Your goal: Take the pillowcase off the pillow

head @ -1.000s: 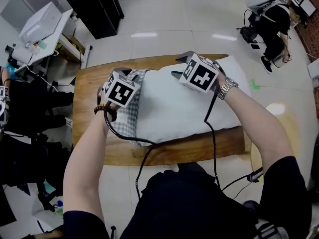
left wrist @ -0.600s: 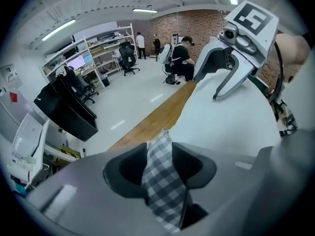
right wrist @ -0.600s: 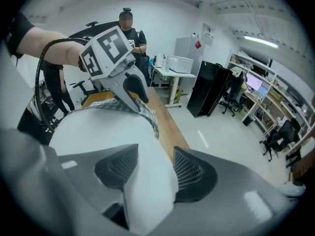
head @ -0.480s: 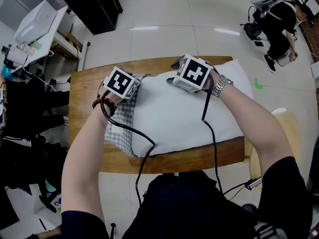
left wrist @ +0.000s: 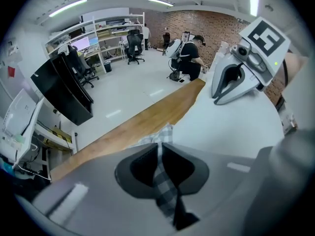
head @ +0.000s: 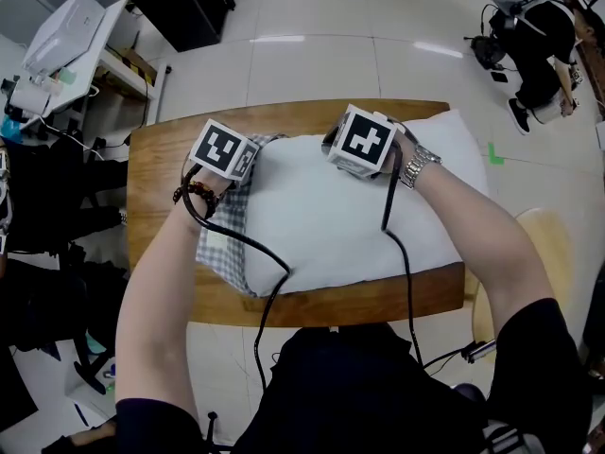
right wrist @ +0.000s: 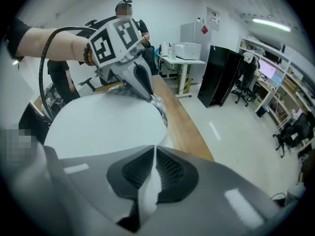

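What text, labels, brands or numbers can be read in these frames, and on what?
No words or numbers can be read in any view.
Left cube, right cube: black-and-white square patterns only, no text.
Red sign: too small to read.
Monitors: too small to read.

We record a wooden tabletop on a pale, glossy tiled floor that reflects the ceiling strip lights. Beyond it stands a black cabinet. A white desk carries a printer. The far wall is brick.
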`<state>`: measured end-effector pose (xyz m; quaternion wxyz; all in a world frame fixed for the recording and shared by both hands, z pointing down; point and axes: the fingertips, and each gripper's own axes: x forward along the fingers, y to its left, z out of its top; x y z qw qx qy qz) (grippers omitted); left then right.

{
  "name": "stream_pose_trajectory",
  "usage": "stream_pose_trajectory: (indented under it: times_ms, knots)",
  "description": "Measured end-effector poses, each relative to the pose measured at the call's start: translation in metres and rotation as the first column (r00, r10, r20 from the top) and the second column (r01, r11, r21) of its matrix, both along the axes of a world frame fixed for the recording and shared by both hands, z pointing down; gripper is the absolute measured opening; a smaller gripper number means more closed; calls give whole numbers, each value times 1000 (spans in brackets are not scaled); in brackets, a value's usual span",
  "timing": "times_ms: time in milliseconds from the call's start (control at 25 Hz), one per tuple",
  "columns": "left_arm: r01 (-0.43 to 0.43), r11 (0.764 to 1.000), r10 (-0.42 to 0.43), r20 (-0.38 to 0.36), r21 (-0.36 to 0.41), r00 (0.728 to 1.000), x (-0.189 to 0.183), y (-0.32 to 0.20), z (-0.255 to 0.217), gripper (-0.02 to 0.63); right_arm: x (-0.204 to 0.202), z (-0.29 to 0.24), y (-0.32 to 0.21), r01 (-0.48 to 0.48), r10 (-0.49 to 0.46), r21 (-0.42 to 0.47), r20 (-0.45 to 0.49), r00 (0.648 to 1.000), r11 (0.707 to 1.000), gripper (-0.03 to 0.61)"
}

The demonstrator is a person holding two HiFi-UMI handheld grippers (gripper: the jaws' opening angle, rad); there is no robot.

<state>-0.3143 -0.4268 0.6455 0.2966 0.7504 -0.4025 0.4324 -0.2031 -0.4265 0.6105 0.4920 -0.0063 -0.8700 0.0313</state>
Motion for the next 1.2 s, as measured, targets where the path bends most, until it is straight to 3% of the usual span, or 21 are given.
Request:
stream_pose_trajectory:
  times_ms: [280,640,720,800,840,920,1040,1200]
  knots:
    - [88,993,-88,-4,77,996,-18,-1,-19,25,28,-11,-26,-98,110,154,-73,991,983,6]
    - [149,980,-156,42,133,987,-25,16,-35,14,43,-23,15,-111,112,58,-19,993,992,6]
    - [132,965,-149,61,228,987,-29,4,-50,14,48,-29,4,-120,124,133,-18,992,984,6]
    - [89,922,-130,84,376,988,-30,-17,-76,12,56,-36,-5,-134,141,199,-22,990,971,6]
    - [86,911,-132,88,404,987,-31,-21,-80,12,60,-38,-9,-140,150,223,-27,988,965,6]
    - [97,907,-146,89,411,985,-34,-20,-80,12,66,-39,-10,-150,161,233,-30,987,961,6]
    - [111,905,-161,90,410,983,-42,-20,-77,11,71,-34,-2,-161,169,180,-33,985,970,6]
    - [121,898,-177,96,424,979,-48,-19,-75,11,89,-41,-16,-185,200,256,-34,979,949,6]
